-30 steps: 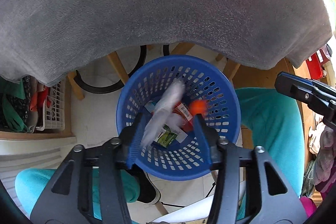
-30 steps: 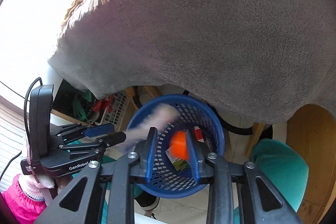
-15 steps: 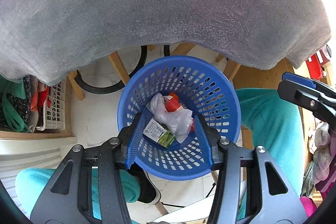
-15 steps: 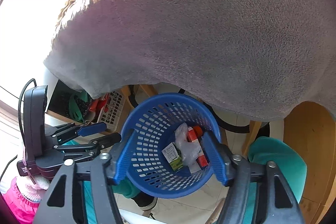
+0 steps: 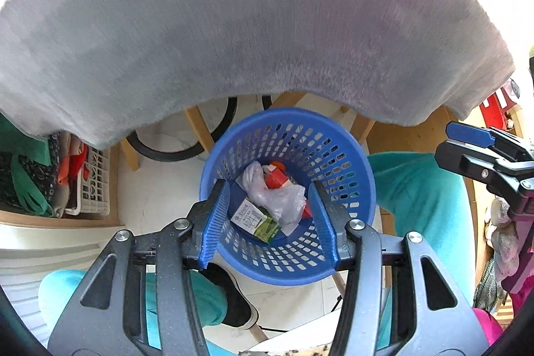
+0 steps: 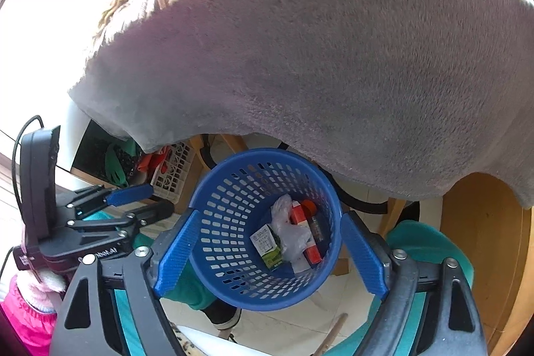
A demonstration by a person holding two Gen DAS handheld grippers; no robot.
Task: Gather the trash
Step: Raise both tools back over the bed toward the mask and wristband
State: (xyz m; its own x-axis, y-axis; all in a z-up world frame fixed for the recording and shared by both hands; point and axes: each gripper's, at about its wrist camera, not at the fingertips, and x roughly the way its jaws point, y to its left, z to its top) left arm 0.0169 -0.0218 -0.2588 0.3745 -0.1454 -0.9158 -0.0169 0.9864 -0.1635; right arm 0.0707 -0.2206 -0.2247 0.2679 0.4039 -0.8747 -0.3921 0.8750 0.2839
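Grey fleece cover (image 5: 253,32) over table, blue basket (image 5: 340,155) on pale tiled floor (image 5: 157,186), left gripper (image 5: 270,222) and right gripper (image 6: 270,256) spread and empty, right jaws just opened.

A grey fleece blanket (image 5: 253,32) hangs over the upper part of both views. Under its edge stand light wooden legs (image 5: 198,129) with a black hoop (image 5: 177,152) on the pale tiled floor (image 5: 160,189). To the left a white plastic crate (image 5: 95,186) sits beside green and orange cloths (image 5: 30,189). Teal trouser legs (image 5: 420,199) and a dark shoe (image 5: 238,306) show below.
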